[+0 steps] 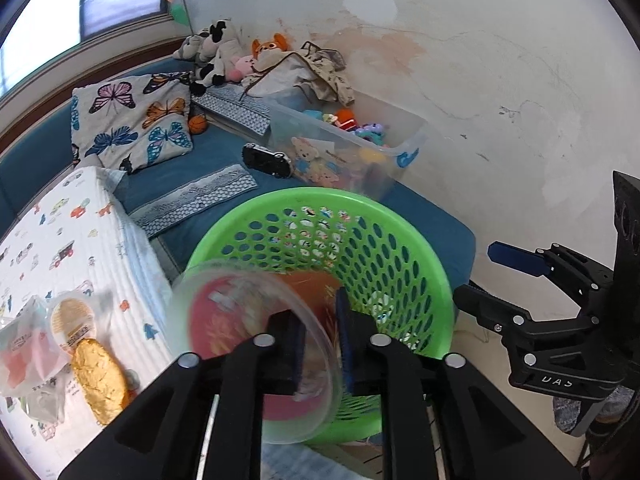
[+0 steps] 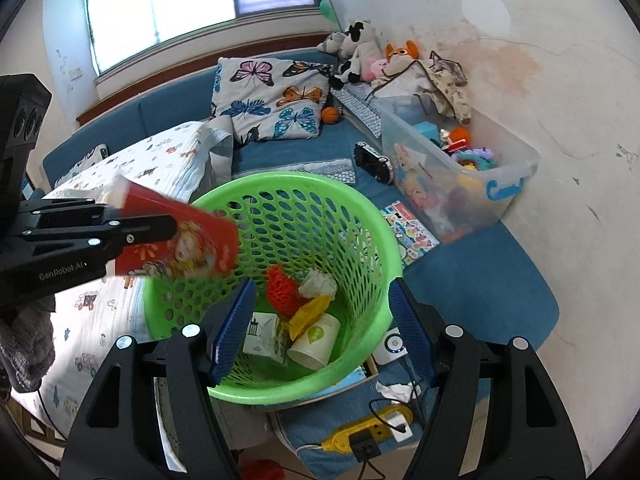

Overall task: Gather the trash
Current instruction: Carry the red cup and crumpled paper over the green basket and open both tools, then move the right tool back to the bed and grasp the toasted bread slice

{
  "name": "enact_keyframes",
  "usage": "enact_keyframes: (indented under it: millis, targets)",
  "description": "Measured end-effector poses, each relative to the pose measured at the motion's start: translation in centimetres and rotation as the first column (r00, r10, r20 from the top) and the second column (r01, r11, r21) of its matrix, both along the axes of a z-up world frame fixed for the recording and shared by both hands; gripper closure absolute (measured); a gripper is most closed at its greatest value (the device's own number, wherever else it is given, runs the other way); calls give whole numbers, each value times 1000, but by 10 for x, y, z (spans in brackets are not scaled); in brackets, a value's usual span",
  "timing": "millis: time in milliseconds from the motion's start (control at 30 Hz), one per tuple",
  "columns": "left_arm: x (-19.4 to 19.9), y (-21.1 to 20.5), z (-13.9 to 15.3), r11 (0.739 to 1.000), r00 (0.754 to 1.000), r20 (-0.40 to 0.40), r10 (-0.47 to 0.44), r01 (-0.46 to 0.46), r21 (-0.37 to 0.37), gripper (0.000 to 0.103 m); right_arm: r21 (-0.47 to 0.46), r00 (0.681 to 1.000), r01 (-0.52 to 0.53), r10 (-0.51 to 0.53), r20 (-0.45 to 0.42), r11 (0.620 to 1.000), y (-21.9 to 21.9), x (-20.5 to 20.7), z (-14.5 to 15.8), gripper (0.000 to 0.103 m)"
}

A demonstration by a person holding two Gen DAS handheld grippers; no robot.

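A green mesh basket [image 1: 304, 196] [image 2: 280, 180] stands against the blue sofa. It holds a red net [image 2: 284, 288], a crumpled tissue [image 2: 318, 284], a yellow wrapper [image 2: 308, 312], a paper cup [image 2: 316, 340] and a small carton [image 2: 266, 334]. My left gripper [image 1: 322, 340] [image 2: 160, 228] is over the basket's left rim. A red noodle cup [image 1: 240, 320] [image 2: 180, 240] is tilted there, blurred, its thin wall in the gap between the parted pads. My right gripper [image 2: 324, 324] [image 1: 480, 276] hangs open above the basket with nothing between its fingers.
A gold foil wrapper [image 1: 100, 380] and clear snack packets [image 1: 24, 356] lie on the printed quilt [image 1: 60, 240] at left. A clear toy bin [image 2: 512, 164], a toy car [image 2: 372, 162] and a butterfly pillow [image 2: 272, 96] sit behind. A yellow power strip [image 2: 372, 428] lies below the basket.
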State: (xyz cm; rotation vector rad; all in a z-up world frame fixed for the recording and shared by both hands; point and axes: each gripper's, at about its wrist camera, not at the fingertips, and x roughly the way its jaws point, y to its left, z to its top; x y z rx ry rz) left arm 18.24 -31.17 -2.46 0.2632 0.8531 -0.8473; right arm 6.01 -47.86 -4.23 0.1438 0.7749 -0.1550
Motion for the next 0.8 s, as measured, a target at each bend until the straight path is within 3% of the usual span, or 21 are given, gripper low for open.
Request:
enact_keyframes:
  millis: [100, 133, 167, 433, 800]
  targets:
    - [-5, -1, 3, 1000, 1000, 1, -14, 14, -21, 71, 1, 1000, 2, -2, 4, 1000, -1, -4, 2, 34]
    - [-6, 0, 5, 1000, 1000, 10, -13, 14, -24, 59, 1, 1000, 3, -3, 6, 1000, -1, -4, 2, 34]
    - [-9, 1, 7, 999, 1000, 23, -14, 15, -29, 54, 1, 1000, 2, -2, 8, 1000, 0, -5, 3, 34]
    - [-21, 28, 27, 999, 998, 69, 6, -2, -52, 53, 11, 999, -30, 29, 29, 1000, 14, -5, 10, 32]
    - [-13, 106, 32, 983, 980, 76, 182, -179, -39, 50, 6, 990, -127, 127, 56, 992, 57, 9, 23, 26]
